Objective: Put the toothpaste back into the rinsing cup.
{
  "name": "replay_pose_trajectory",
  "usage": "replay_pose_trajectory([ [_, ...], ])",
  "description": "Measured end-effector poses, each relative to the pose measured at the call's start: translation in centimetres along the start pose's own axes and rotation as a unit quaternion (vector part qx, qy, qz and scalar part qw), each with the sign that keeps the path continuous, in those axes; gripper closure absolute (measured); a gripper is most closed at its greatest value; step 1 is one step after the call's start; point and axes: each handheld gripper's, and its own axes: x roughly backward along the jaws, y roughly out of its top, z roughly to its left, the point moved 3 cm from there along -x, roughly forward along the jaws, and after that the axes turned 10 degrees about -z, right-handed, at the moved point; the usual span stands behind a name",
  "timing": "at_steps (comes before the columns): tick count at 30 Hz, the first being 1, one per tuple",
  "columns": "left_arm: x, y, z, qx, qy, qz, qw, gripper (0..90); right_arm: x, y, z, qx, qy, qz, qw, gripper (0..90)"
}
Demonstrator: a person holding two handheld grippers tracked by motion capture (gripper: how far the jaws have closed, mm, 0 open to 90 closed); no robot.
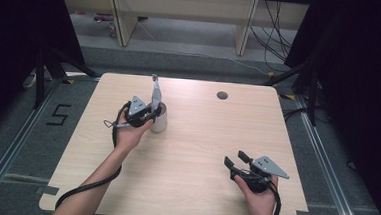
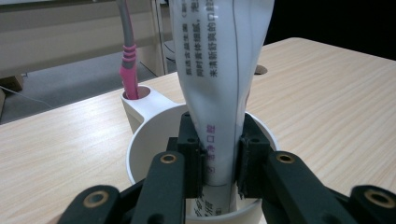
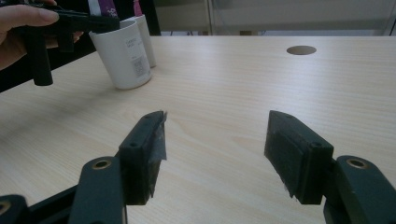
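A white cup [image 1: 159,120] stands left of the table's middle, with a white toothpaste tube [image 1: 156,92] upright in it. My left gripper [image 1: 150,114] is shut on that tube just above the cup's rim. In the left gripper view the black jaws [image 2: 219,163] pinch the printed tube [image 2: 224,70] over the cup [image 2: 140,140], and a pink and grey toothbrush [image 2: 127,65] stands in the cup's side holder. My right gripper [image 1: 235,160] rests near the front right, open, with nothing between its jaws [image 3: 215,140]. From there the cup [image 3: 123,53] is seen far left.
The light wooden table [image 1: 201,138] has a round cable hole [image 1: 222,95] at the back right of centre. Dark curtains flank both sides, and shelving legs and cables lie on the floor beyond the far edge.
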Motion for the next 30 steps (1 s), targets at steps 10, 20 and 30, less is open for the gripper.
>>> replay_pose_trajectory([
  [10,-0.11,-0.02,-0.03,0.002,0.000,0.008,1.0000,74.7,-0.20,-0.06,-0.16,0.010,0.009,-0.003,0.9999,38.6],
  [20,-0.12,-0.01,0.06,0.006,-0.001,0.012,0.9999,74.5,-0.16,-0.07,-0.04,0.009,0.012,0.004,0.9999,38.6],
  [30,0.03,-0.32,0.27,0.012,-0.001,0.020,0.9997,73.8,-0.30,-0.19,0.13,0.004,0.008,0.003,1.0000,38.6],
])
